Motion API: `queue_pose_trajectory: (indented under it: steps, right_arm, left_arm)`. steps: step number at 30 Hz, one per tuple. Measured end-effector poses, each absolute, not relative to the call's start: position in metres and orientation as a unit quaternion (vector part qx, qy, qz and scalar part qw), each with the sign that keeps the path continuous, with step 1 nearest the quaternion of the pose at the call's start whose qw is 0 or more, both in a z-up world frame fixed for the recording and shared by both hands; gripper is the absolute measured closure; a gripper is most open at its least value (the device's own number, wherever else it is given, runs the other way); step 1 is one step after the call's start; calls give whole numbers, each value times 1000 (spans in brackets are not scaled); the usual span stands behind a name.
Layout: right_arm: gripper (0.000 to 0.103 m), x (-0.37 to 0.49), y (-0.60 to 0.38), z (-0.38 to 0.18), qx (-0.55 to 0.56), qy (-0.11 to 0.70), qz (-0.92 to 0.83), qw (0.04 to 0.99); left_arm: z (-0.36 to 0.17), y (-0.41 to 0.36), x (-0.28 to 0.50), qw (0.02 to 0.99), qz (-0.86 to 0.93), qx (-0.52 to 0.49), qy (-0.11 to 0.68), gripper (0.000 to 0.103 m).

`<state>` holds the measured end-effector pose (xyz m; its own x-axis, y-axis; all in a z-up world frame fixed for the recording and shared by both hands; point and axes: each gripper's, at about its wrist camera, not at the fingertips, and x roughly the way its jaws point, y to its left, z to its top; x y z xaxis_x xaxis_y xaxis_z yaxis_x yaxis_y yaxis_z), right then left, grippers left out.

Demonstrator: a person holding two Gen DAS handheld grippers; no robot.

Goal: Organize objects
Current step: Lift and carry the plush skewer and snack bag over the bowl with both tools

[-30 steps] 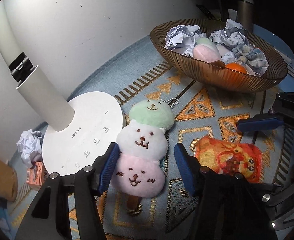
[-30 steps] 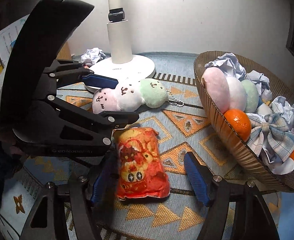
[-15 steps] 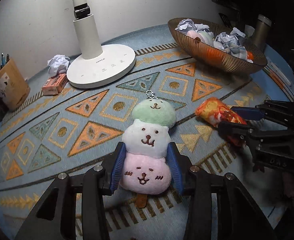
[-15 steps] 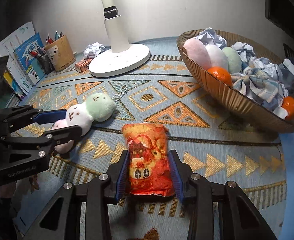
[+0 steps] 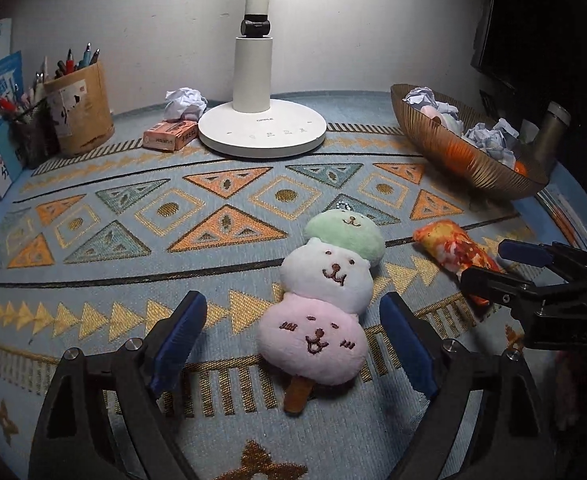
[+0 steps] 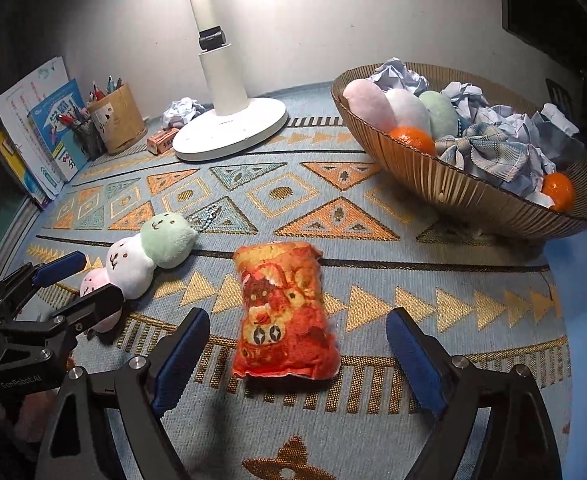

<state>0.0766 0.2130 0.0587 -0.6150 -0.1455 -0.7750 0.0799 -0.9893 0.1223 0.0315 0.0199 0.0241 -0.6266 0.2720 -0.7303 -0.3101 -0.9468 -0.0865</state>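
A three-ball plush (green, white, pink) on a stick (image 5: 329, 292) lies on the patterned mat. My left gripper (image 5: 293, 344) is open, its blue pads either side of the pink ball, not touching. In the right wrist view the plush (image 6: 141, 256) lies at the left beside the left gripper (image 6: 73, 280). A red-orange plush snack bag (image 6: 285, 312) lies flat on the mat. My right gripper (image 6: 293, 360) is open around its near end, apart from it. The bag (image 5: 453, 248) and the right gripper (image 5: 505, 264) show at the right of the left wrist view.
A brown ribbed bowl (image 6: 453, 184) at the back right holds another plush, oranges, crumpled paper and a plaid bow. A white lamp base (image 5: 261, 132) stands at the back, with a paper ball (image 5: 183, 102), small box (image 5: 169, 140), pen holder (image 5: 79, 108) and books (image 6: 41, 136) at the left.
Both grippers have opened and let go of their plush toys, which now lie on the mat. Both have drawn back toward the near edge, away from the bowl and lamp.
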Motion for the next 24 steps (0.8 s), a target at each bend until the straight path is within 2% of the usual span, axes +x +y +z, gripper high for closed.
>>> queue_pose_trajectory:
  steps: [5, 7, 8, 12, 14, 15, 16, 19, 24]
  right_arm:
    - [13, 76, 210, 57, 438, -31, -896, 62]
    - [13, 75, 209, 56, 439, -29, -896, 55]
    - [13, 74, 209, 55, 442, -30, -895, 54]
    - [14, 70, 206, 54, 450, -15, -892, 48]
    - [30, 70, 201, 55, 451, -3, -891, 57]
    - [43, 72, 197, 54, 455, 4, -888, 65]
    - [48, 72, 193, 53, 451, 20, -890, 59]
    - [56, 79, 181, 53, 443, 43, -893, 71]
    - [58, 97, 169, 56, 430, 69, -897, 82]
  left_arm:
    - [22, 41, 32, 176, 895, -403, 76, 18]
    - [19, 45, 32, 170, 892, -410, 89, 30]
    - [17, 46, 31, 164, 889, -416, 94, 46]
    - [14, 48, 31, 162, 888, -419, 97, 52]
    - [14, 49, 33, 163, 889, -417, 100, 54]
    - [15, 49, 35, 163, 889, -416, 100, 55]
    - [16, 50, 36, 163, 890, -415, 99, 55]
    - [21, 52, 42, 170, 891, -411, 91, 55]
    - [38, 58, 53, 173, 901, -386, 95, 55]
